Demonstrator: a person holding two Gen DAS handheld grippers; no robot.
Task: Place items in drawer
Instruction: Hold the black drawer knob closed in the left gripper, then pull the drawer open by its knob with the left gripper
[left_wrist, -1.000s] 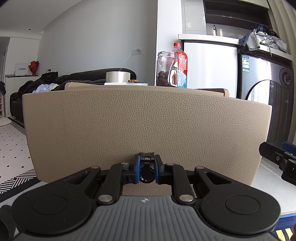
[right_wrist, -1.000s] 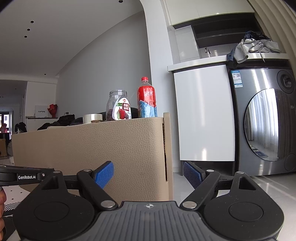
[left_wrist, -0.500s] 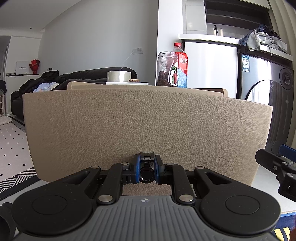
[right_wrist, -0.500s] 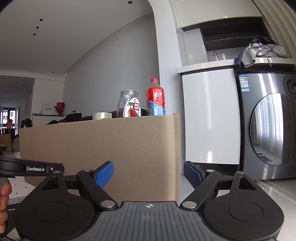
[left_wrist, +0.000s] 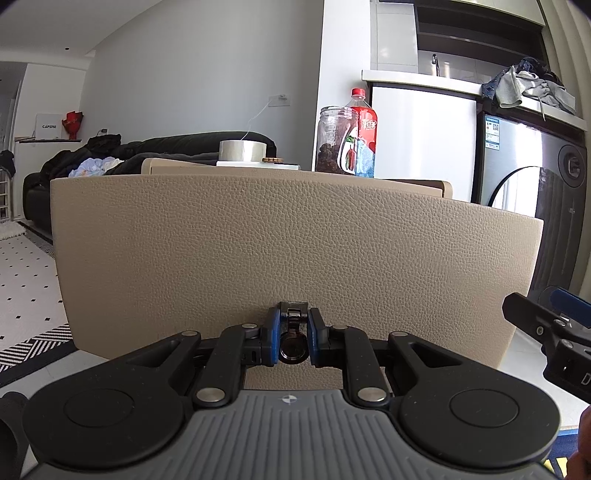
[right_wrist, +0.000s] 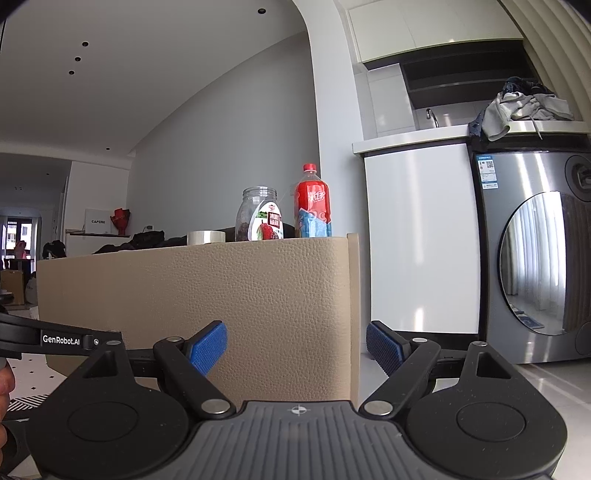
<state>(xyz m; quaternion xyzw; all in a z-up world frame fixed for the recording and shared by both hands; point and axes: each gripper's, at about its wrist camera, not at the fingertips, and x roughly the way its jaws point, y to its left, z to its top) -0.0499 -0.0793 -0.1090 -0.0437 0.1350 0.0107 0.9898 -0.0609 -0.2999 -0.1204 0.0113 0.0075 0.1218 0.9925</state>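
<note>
A beige leather-textured drawer front (left_wrist: 295, 240) fills the left wrist view. My left gripper (left_wrist: 293, 325) is shut on the small dark drawer handle (left_wrist: 293, 343) low on that front. Behind the front, the cabinet top carries a tape roll (left_wrist: 242, 150), a glass jar (left_wrist: 334, 142) and a red bottle (left_wrist: 364, 129). My right gripper (right_wrist: 295, 339) is open and holds nothing. It sits level with the drawer front's right edge (right_wrist: 352, 314), and its fingertips (left_wrist: 546, 314) show at the right of the left wrist view. The drawer's inside is hidden.
A silver washing machine (right_wrist: 535, 258) and a white cabinet (right_wrist: 417, 236) stand to the right, with clothes (right_wrist: 524, 107) piled on the counter. A dark sofa (left_wrist: 74, 166) and a striped rug (left_wrist: 29, 350) lie to the left. A hand (right_wrist: 3, 384) shows at the far left.
The right gripper has drifted left, closer to the drawer front's right edge. More of the cabinet top shows behind the front. The left gripper keeps its hold on the handle.
</note>
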